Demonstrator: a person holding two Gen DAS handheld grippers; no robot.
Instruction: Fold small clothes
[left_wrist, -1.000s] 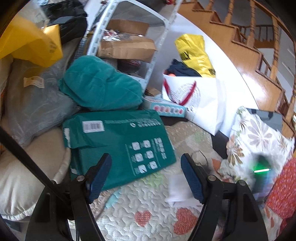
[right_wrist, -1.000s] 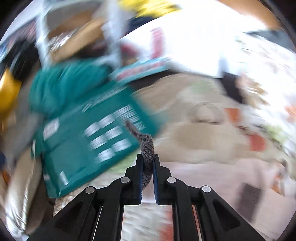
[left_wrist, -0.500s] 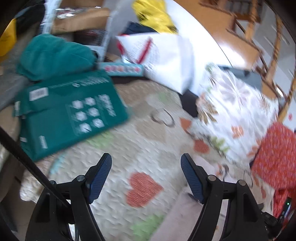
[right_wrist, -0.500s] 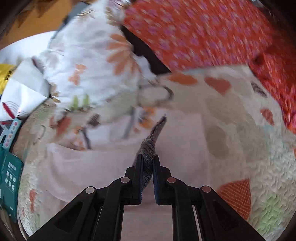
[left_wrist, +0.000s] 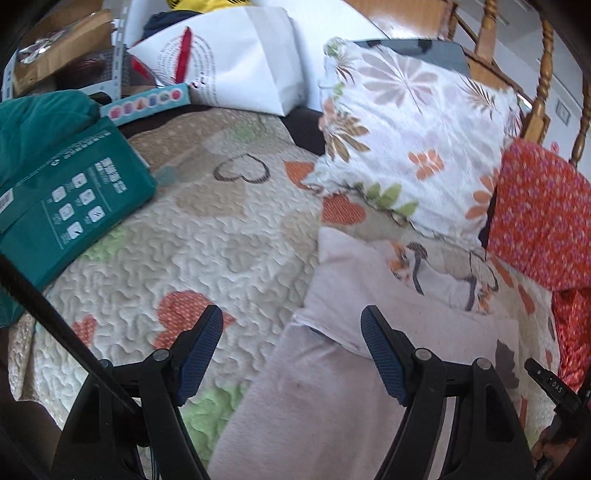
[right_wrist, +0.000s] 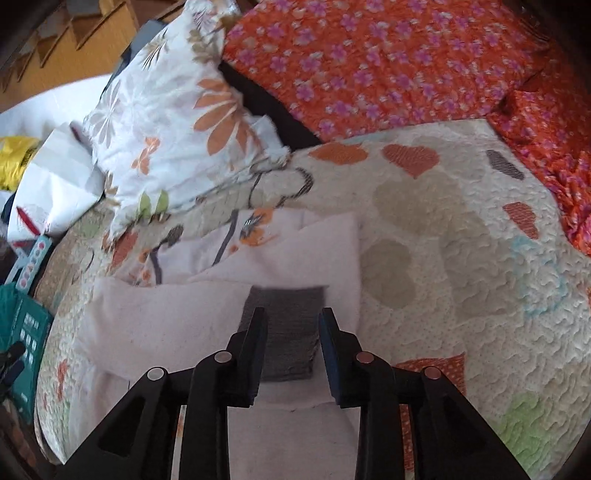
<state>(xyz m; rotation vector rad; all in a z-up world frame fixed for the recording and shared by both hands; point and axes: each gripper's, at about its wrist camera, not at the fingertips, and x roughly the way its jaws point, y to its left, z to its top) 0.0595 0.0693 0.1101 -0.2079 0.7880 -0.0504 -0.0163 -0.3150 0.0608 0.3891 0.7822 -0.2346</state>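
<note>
A small folded grey cloth (right_wrist: 286, 343) lies flat on a stack of pale pink folded clothes (right_wrist: 166, 314) on the heart-patterned quilt (right_wrist: 443, 221). My right gripper (right_wrist: 293, 314) hovers just over the grey cloth. Its jaws are opening, one finger on each side of the cloth, and the pads no longer press on it. My left gripper (left_wrist: 291, 317) stands open with nothing in it, above the left edge of the pink clothes (left_wrist: 369, 280) where they meet the quilt (left_wrist: 221, 240).
A white floral pillow (left_wrist: 406, 129) and orange flowered fabric (right_wrist: 369, 55) lie behind the clothes. At the left are a green package (left_wrist: 66, 206), a teal garment (left_wrist: 33, 122) and a white bag (left_wrist: 240, 62). A wooden railing (left_wrist: 539, 103) stands at the back right.
My right gripper swung from the green package to the pink stack with the grey cloth pinched, then opened; the cloth now lies flat. My left gripper moved right, over the pink clothes.
</note>
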